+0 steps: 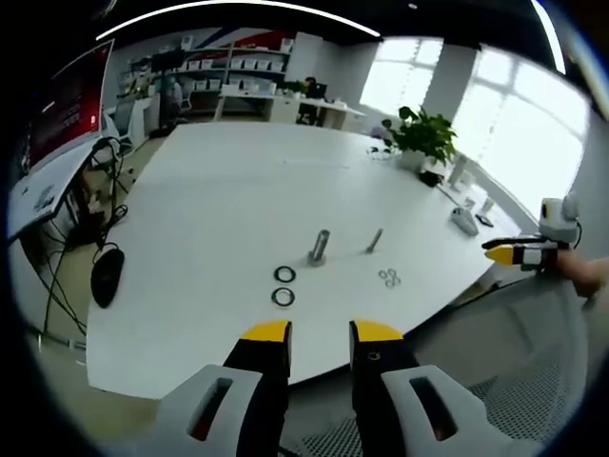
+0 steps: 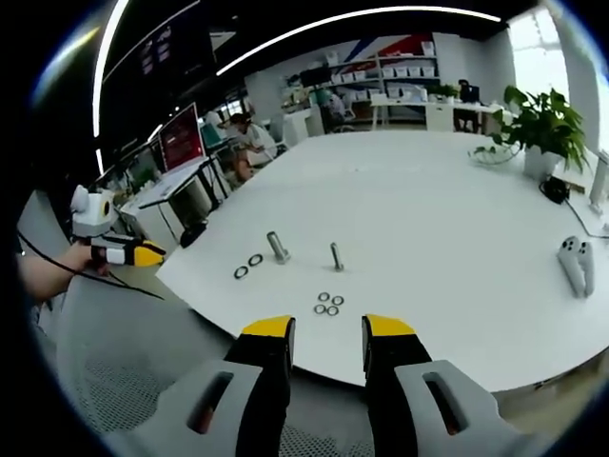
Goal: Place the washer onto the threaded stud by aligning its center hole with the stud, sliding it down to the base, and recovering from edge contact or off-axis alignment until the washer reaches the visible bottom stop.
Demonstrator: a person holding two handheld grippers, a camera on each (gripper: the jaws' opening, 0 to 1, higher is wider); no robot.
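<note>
Nearest you, your left hand-held gripper point(image 1: 320, 333) and right hand-held gripper point(image 2: 328, 328) both hang off the desk point(image 1: 219, 200) edge, jaws narrowly parted and holding nothing; I judge neither has started a pick. Just beyond lie the small washers point(image 2: 328, 304) in a cluster and two large dark washers point(image 1: 284, 286), flat and within reach. Behind them stand the thick stud point(image 1: 319, 247) and thin stud point(image 1: 375, 240), both bare. No writing is readable.
</note>
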